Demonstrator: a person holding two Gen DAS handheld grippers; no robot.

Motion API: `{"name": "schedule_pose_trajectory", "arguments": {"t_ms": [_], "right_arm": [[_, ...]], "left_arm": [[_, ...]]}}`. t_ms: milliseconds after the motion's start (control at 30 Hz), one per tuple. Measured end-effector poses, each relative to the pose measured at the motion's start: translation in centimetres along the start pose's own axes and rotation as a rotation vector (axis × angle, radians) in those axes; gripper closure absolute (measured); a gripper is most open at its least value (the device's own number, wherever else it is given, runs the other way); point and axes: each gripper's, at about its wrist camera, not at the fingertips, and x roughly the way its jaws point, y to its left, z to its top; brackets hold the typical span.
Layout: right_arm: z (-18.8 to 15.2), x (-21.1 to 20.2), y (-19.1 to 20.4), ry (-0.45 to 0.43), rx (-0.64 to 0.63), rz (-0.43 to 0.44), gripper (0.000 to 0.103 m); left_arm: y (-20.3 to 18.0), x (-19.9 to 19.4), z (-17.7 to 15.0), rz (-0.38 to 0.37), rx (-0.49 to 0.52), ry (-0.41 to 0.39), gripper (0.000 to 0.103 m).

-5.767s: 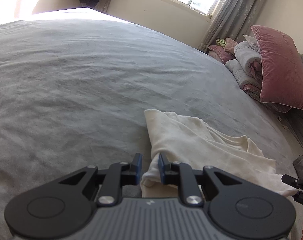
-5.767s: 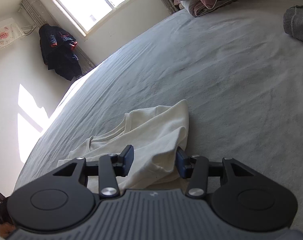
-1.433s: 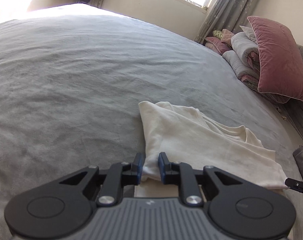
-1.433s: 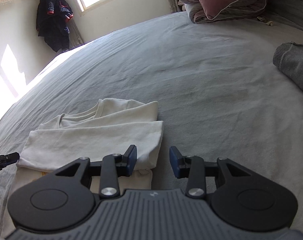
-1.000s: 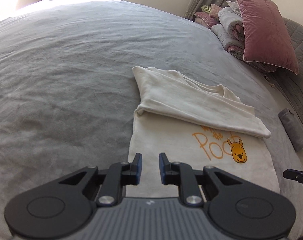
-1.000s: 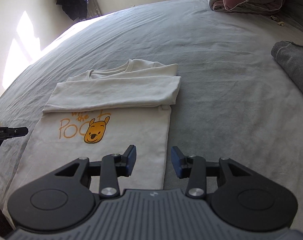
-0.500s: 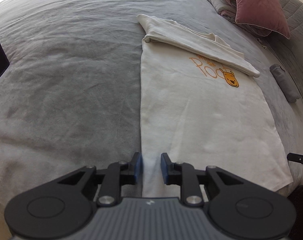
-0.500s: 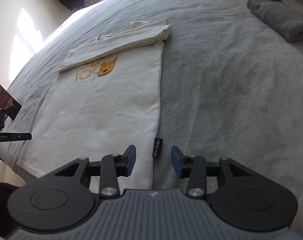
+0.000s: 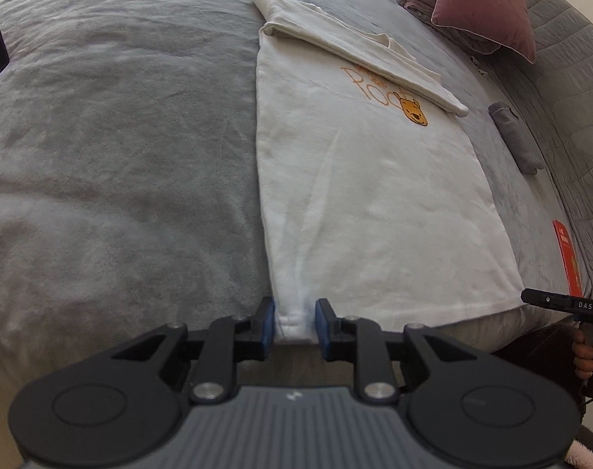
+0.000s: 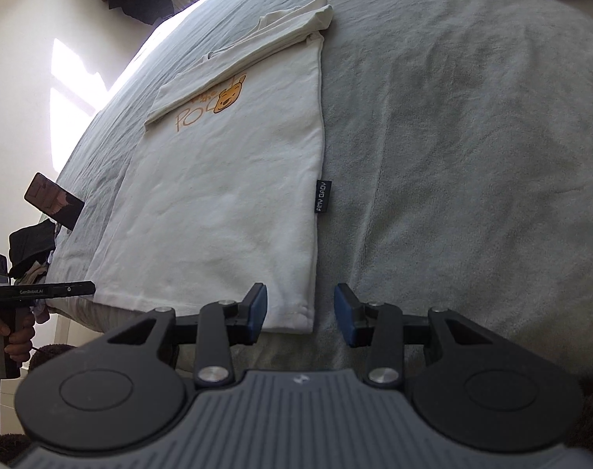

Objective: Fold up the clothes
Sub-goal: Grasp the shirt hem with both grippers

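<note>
Now that both hands have slid back from the folded top, the left gripper [image 9: 295, 322] has its jaws spread around the T-shirt's [image 9: 367, 195] bottom hem corner, low in the frame on the bed [image 9: 120, 136]; the right gripper [image 10: 300, 314], jaws spread, frames the other corner, so the hem fold looks next.

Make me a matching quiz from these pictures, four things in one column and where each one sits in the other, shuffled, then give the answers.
Things:
1. bear print
2. black side label
3. pink pillow
4. rolled grey cloth

Places:
A. on the blanket, apart from the T-shirt
B. at the head of the bed
C. just below the folded-down top
D. sticking out of the T-shirt's side seam

Pairs: 1-C, 2-D, 3-B, 4-A
</note>
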Motion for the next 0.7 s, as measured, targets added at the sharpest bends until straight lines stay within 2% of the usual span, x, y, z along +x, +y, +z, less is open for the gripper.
{"name": "schedule_pose_trajectory", "arguments": {"t_ms": [67, 233, 300, 333, 400, 533, 700], "right_arm": [[-0.1, -0.1, -0.3, 0.009, 0.026, 0.028, 0.063], [0.4, 0.8, -0.8, 0.048, 0.100, 0.105, 0.074], [0.7, 1.1, -0.7, 0.061, 0.111, 0.126, 0.078], [0.8, 1.2, -0.7, 0.070, 0.114, 0.136, 0.085], [1.0, 1.4, -0.6, 0.081, 0.116, 0.153, 0.089], [1.5, 0.8, -0.7, 0.077, 0.118, 0.194, 0.091], [2.7, -0.3, -1.1, 0.046, 0.170, 0.268, 0.091]], "left_arm": [[0.6, 0.1, 0.1, -0.031, -0.033, 0.014, 0.080], [1.2, 0.3, 0.2, -0.098, -0.086, 0.048, 0.082], [1.3, 0.5, 0.2, -0.113, -0.089, 0.059, 0.086], [1.4, 0.5, 0.2, -0.119, -0.091, 0.065, 0.090], [1.6, 0.5, 0.1, -0.136, -0.098, 0.065, 0.094], [2.1, -0.1, 0.3, -0.200, -0.125, 0.048, 0.096], [3.0, -1.0, 0.8, -0.315, -0.191, -0.002, 0.096]]}}
